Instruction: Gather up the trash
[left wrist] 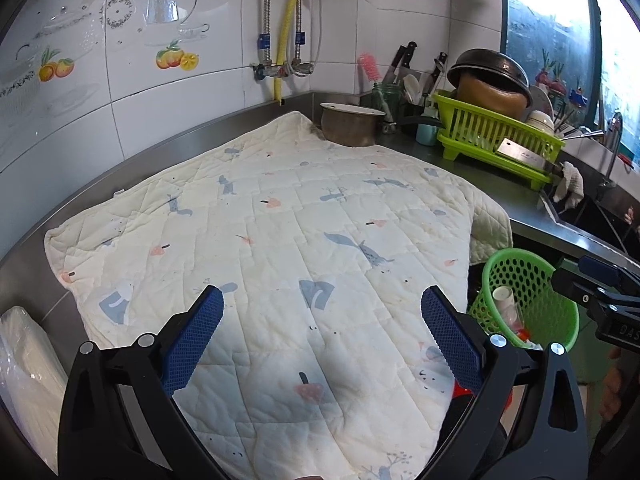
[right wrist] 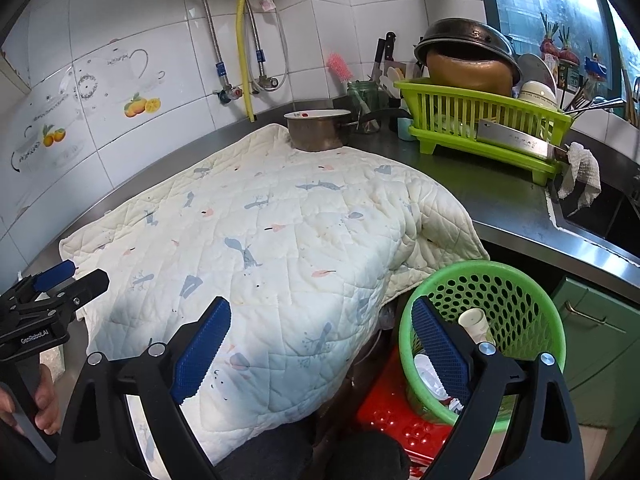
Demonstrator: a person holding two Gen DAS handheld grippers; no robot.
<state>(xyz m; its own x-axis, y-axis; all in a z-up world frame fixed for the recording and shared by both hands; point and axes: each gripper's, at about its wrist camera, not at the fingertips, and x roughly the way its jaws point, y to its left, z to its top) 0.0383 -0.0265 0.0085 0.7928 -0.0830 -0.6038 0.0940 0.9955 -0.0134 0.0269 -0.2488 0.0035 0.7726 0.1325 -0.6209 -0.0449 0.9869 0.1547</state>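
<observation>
A green perforated basket (right wrist: pixel 516 276) stands on a red stool (right wrist: pixel 400 424) beside the counter, with a white cup (right wrist: pixel 475 322) and other scraps inside. In the left wrist view the basket (left wrist: pixel 520 268) is at the right with a white cup (left wrist: pixel 505 295) in it. My right gripper (right wrist: pixel 320 303) is open and holds nothing; its right finger reaches over the basket's near rim and its left finger hangs over the quilted cloth (right wrist: pixel 280 240). My left gripper (left wrist: pixel 322 291) is open above the cloth (left wrist: pixel 280 220) with nothing between its fingers. Each gripper shows in the other's view, the left gripper (right wrist: pixel 86 274) and the right gripper (left wrist: pixel 576 276).
A metal pot (left wrist: pixel 350 128) sits at the cloth's far corner. A green dish rack (right wrist: pixel 484 128) with a pan, bowls and a cleaver (right wrist: pixel 516 142) stands at the back right, before the sink (right wrist: pixel 600 208) with a rag. A white stack (left wrist: pixel 24 380) lies at the left. Green cabinets (right wrist: pixel 592 320) stand below.
</observation>
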